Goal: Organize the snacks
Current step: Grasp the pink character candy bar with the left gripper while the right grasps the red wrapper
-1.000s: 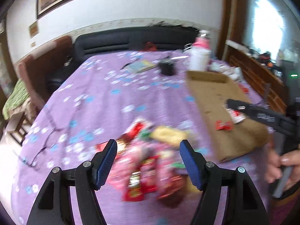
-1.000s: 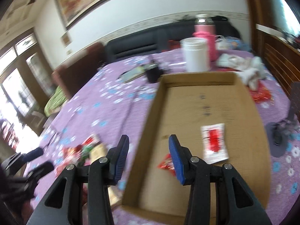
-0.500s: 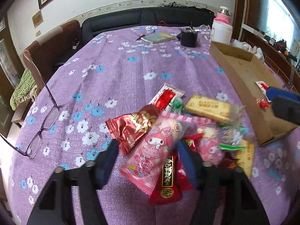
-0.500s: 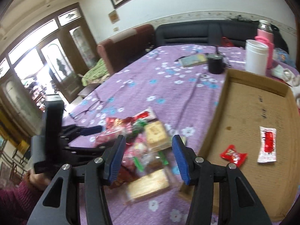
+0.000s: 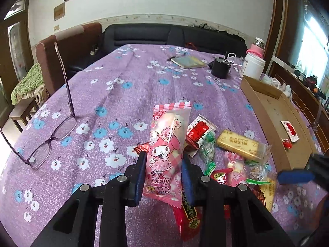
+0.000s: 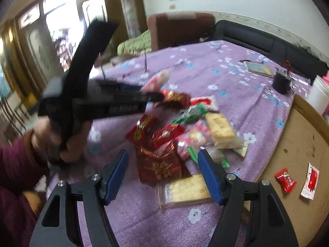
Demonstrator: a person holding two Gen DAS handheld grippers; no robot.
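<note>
My left gripper (image 5: 163, 177) has its jaws closing, and the blue pads press both sides of a pink My Melody packet (image 5: 168, 135) that stands tilted up above the snack pile. The pile holds a yellow biscuit pack (image 5: 238, 145), green candies (image 5: 207, 150) and red foil packets. My right gripper (image 6: 164, 170) hovers over a red foil packet (image 6: 158, 160) with its jaws opening and nothing between them. One of its blue fingertips (image 5: 294, 177) shows at the right in the left wrist view. A cardboard tray (image 6: 298, 140) holds a red candy (image 6: 285, 180) and a white sachet (image 6: 310, 182).
Purple flowered cloth covers the table. Glasses (image 5: 51, 140) lie at the left. A notebook (image 5: 189, 61), a black cup (image 5: 220, 69) and a white jar (image 5: 254, 65) stand at the far end. A hand (image 6: 51, 135) in a maroon sleeve holds the left tool.
My left gripper came down onto the pile and closed on the pink packet, which now stands up. My right gripper swung from over the tray to over the pile, and its jaws widened.
</note>
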